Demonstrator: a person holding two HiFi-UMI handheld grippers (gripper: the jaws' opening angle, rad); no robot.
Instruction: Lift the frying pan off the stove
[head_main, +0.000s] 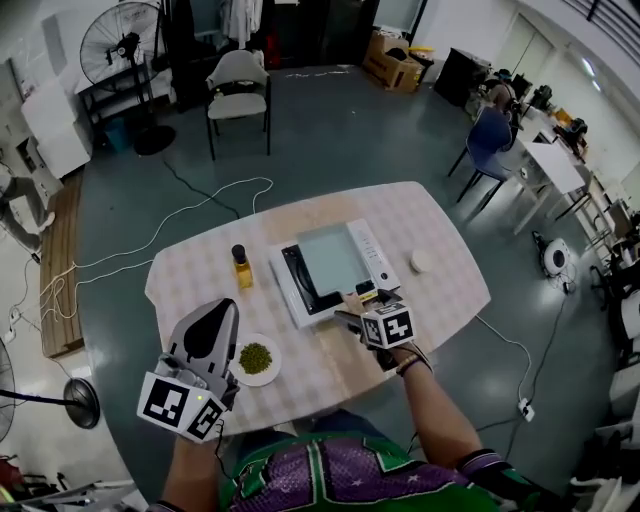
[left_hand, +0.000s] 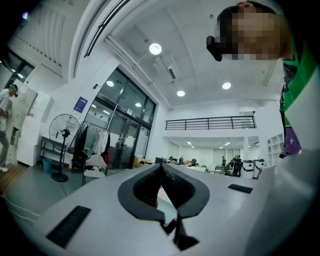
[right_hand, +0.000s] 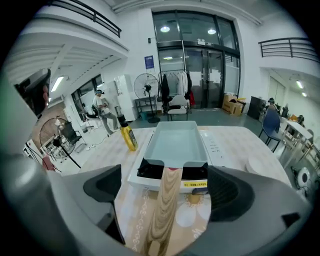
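My right gripper (right_hand: 167, 190) is straddling the wooden handle (right_hand: 164, 215) of the pale-blue rectangular frying pan (right_hand: 177, 142), jaws spread; I'm wanting a square, firm clamp before lifting. Meanwhile my left gripper (left_hand: 161, 169) is hanging clenched, empty.

Purple-and-green patterned shirt (head_main: 340, 478) — left gripper (head_main: 226, 308) and right gripper (head_main: 350, 308) grey, with black-and-white marker cubes (head_main: 388, 326)

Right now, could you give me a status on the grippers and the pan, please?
Left gripper shut, empty, away from the stove. Right gripper open, jaws astride the wooden handle. Frying pan on the stove. Bottle stands clear.
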